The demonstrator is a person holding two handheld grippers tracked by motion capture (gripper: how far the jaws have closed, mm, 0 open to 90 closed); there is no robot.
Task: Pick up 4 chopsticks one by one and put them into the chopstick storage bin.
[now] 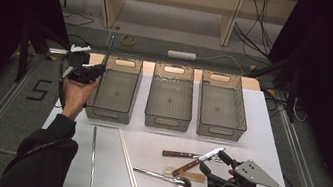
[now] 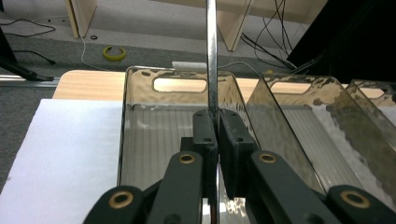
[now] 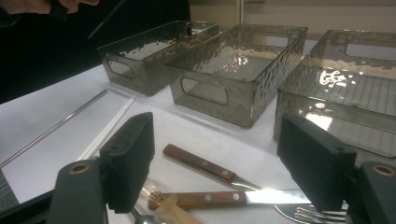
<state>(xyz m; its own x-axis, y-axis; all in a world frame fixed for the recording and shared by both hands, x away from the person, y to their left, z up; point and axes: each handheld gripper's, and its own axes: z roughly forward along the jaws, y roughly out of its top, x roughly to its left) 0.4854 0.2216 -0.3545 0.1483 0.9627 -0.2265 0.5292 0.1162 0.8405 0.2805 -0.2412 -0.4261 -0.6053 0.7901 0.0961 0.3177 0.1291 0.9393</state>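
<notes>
Our left tool (image 2: 214,135) is clamped on a thin metal rod (image 2: 212,56), held upright just above the leftmost bin (image 2: 140,140), so we judge the step is sorting; next we must lower and release it inside. Our right tool (image 3: 219,158) stands wide open, holding nothing, over the knives (image 3: 201,164). Beyond the white tabletop (image 1: 269,135) lies a grey floor with cables.

Left claw (image 2: 217,122) clamped on a thin metal rod (image 2: 212,56), rod upright between the jaws. Behind it, a clear smoky bin (image 2: 140,135) near the tabletop's (image 2: 60,140) far edge; second bin (image 2: 299,121) just beside.
</notes>
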